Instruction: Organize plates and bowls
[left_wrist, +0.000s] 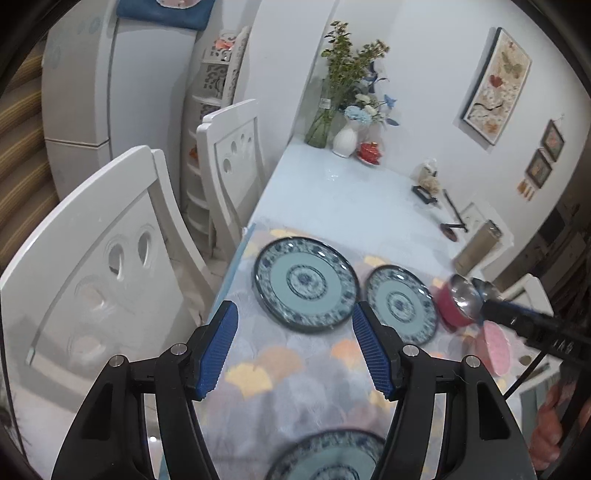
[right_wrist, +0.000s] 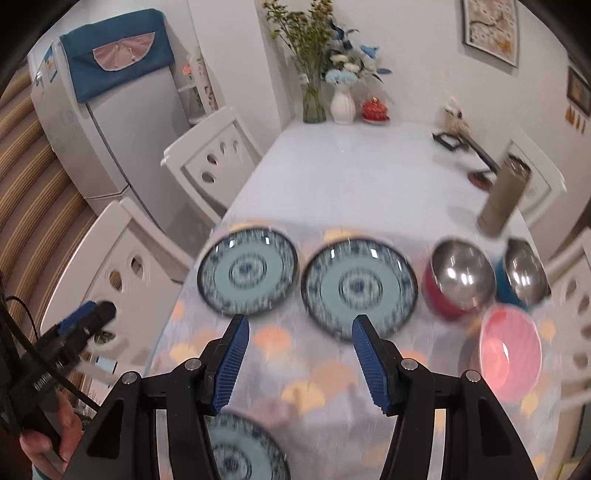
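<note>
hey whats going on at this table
A person holds a gripper in each hand above a dining table; both the left gripper and right gripper are open and empty. Three blue patterned plates lie apart, two side by side and one nearer. To their right sit a red steel bowl, a blue steel bowl and a pink bowl. Nothing is stacked yet.

No readable text, labels or numbers anywhere.

We see open cloth (right_wrist: 303, 373) mid frame; plates (right_wrist: 359, 286) ahead, bowls (right_wrist: 460, 280) right, chairs (right_wrist: 122, 273) left block way.
</note>
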